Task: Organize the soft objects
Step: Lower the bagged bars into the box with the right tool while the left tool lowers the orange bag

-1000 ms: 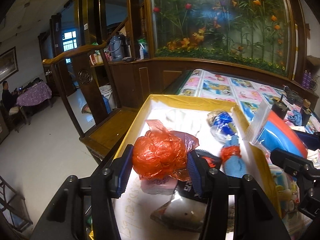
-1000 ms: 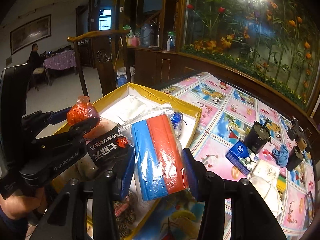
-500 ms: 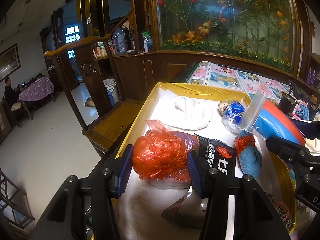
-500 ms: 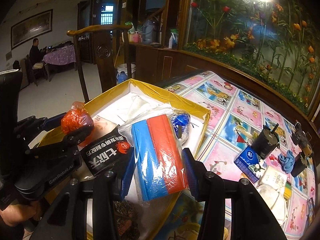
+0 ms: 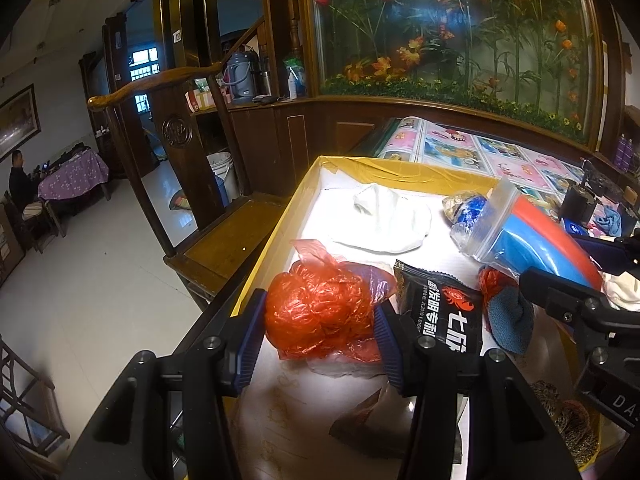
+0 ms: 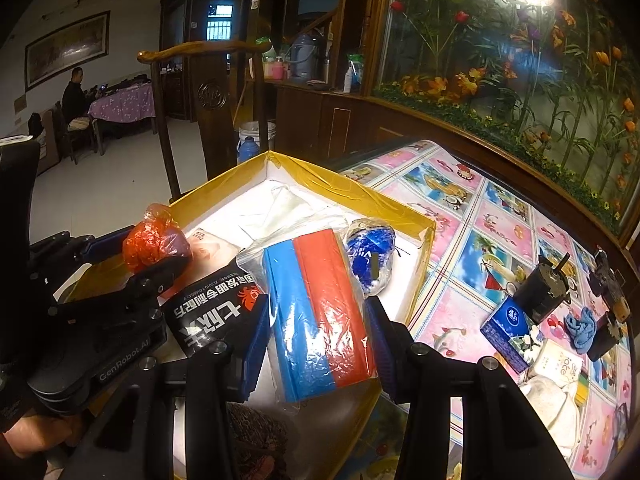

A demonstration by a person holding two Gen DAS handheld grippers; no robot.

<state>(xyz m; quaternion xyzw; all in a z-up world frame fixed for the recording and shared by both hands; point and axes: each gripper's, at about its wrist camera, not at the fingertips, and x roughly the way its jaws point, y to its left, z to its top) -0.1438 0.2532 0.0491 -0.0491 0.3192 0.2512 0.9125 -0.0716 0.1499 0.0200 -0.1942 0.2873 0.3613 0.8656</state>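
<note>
Left hand-held gripper (image 5: 320, 326) is clamped on a crumpled orange plastic bag (image 5: 320, 312), over the yellow-rimmed box's (image 5: 400, 168) left edge. Right hand-held gripper (image 6: 316, 332) squeezes a zip bag with blue and red sponges (image 6: 316, 308), above the box's right edge. A black snack packet (image 5: 440, 312) lies between them.

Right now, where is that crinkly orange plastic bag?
The orange plastic bag is gripped in the left gripper, over the yellow-rimmed box near its left edge, just left of the black packet.
</note>
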